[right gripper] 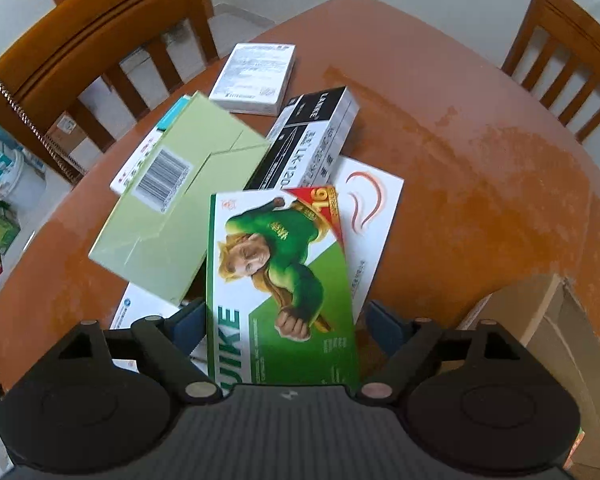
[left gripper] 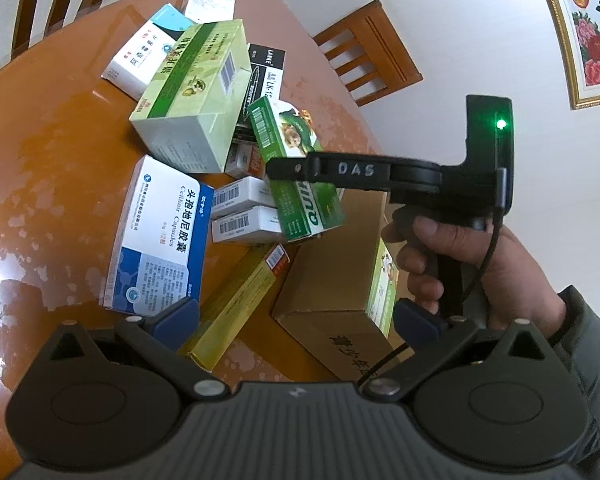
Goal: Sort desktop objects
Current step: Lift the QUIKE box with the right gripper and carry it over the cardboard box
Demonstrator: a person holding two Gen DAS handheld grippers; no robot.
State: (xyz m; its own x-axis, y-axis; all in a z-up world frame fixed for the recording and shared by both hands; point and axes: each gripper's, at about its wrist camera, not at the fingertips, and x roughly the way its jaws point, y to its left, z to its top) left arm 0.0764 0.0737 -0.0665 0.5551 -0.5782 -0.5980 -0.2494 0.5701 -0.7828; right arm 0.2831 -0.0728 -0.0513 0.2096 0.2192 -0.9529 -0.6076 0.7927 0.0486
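A green box with a muscular cartoon figure [right gripper: 280,272] stands tilted on a pile of medicine boxes on the orange table [right gripper: 480,184]. My right gripper [right gripper: 286,320] straddles the green box's near end, open. Its left pad touches the box edge; a strip of table shows between the box and the right pad. From the left wrist view the green box [left gripper: 300,200] leans on white barcode boxes [left gripper: 244,212], with the right gripper [left gripper: 292,168] over it and a hand on its handle. My left gripper [left gripper: 296,320] is open and empty, low over a yellow-green long box [left gripper: 236,304].
The pile holds a large pale green box [right gripper: 180,200], a black-white box [right gripper: 312,136], a blue-white capsule box [left gripper: 160,236] and a white box with a red swirl [right gripper: 372,208]. A brown cardboard box [left gripper: 332,280] stands near. Wooden chairs [right gripper: 100,40] ring the table.
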